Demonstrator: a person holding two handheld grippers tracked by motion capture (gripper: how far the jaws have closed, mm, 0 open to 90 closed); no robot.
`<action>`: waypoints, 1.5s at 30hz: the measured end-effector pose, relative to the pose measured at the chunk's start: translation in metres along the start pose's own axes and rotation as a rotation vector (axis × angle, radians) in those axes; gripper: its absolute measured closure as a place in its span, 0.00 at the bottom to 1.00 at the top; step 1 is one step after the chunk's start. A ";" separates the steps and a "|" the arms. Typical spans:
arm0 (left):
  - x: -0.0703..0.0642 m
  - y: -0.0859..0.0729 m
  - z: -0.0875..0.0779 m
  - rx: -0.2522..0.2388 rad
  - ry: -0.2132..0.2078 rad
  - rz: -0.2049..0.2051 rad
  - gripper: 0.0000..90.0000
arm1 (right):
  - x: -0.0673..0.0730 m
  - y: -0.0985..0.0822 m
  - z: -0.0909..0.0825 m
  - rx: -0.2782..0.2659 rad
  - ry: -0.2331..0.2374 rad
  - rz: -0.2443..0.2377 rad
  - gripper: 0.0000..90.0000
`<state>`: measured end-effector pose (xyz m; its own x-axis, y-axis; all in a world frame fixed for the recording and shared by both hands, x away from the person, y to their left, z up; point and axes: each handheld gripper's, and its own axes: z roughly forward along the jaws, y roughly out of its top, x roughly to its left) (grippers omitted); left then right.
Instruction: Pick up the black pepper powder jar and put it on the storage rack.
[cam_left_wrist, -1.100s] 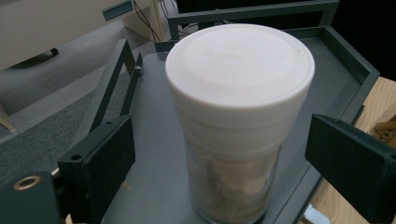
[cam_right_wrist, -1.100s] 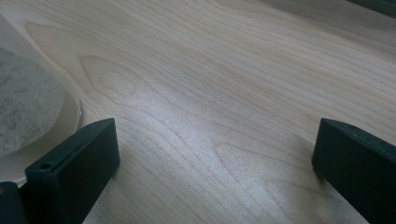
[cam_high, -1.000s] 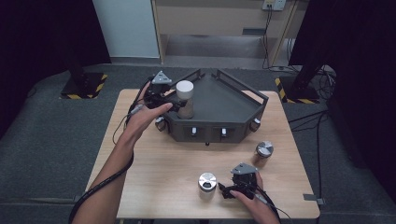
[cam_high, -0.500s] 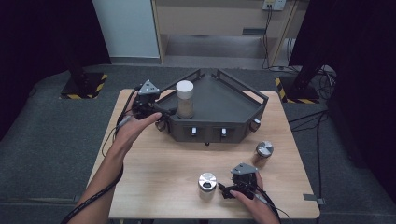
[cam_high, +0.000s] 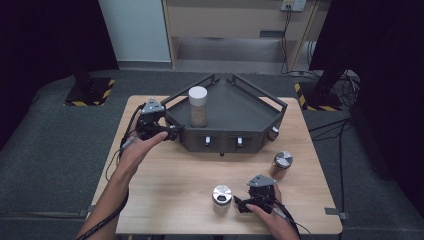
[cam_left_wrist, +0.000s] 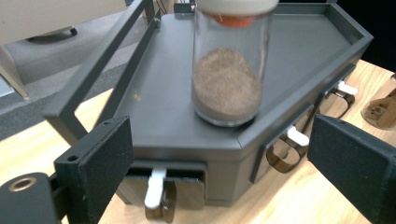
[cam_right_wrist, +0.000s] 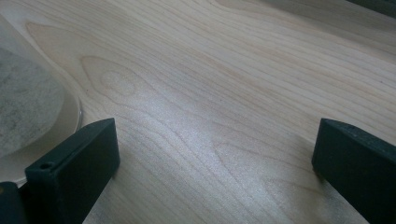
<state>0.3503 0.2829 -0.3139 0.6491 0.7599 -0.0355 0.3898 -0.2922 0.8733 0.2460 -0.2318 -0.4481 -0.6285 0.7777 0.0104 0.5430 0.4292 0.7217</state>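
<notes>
Left gripper (cam_high: 167, 133): you are holding it at the dark tray's left front corner, jaws standing wide apart with nothing between them.
Right gripper (cam_high: 240, 204): you are resting it low over the wooden table (cam_high: 165, 185), jaws spread wide and empty.
White-lidded jar (cam_high: 198, 106): it is standing upright on the tray (cam_high: 250, 112), part-filled with brown powder.
Near metal-lidded jar (cam_high: 221, 198): it is sitting just beside your right gripper.
Far metal-lidded jar (cam_high: 283, 163): it is standing by the tray's right front corner.
</notes>
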 end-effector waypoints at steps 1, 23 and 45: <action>0.001 -0.005 -0.002 -0.011 -0.013 -0.022 0.06 | 0.000 0.000 0.000 0.000 0.000 0.000 0.01; -0.006 -0.062 -0.026 0.036 0.037 -0.043 0.06 | 0.000 0.000 0.000 0.000 0.000 0.000 0.01; -0.039 -0.106 -0.034 0.124 0.055 -0.028 0.06 | 0.000 0.000 0.000 0.002 0.001 0.000 0.01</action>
<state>0.2612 0.3038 -0.3881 0.6013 0.7985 -0.0292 0.4870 -0.3373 0.8057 0.2461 -0.2318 -0.4478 -0.6294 0.7770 0.0108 0.5440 0.4306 0.7202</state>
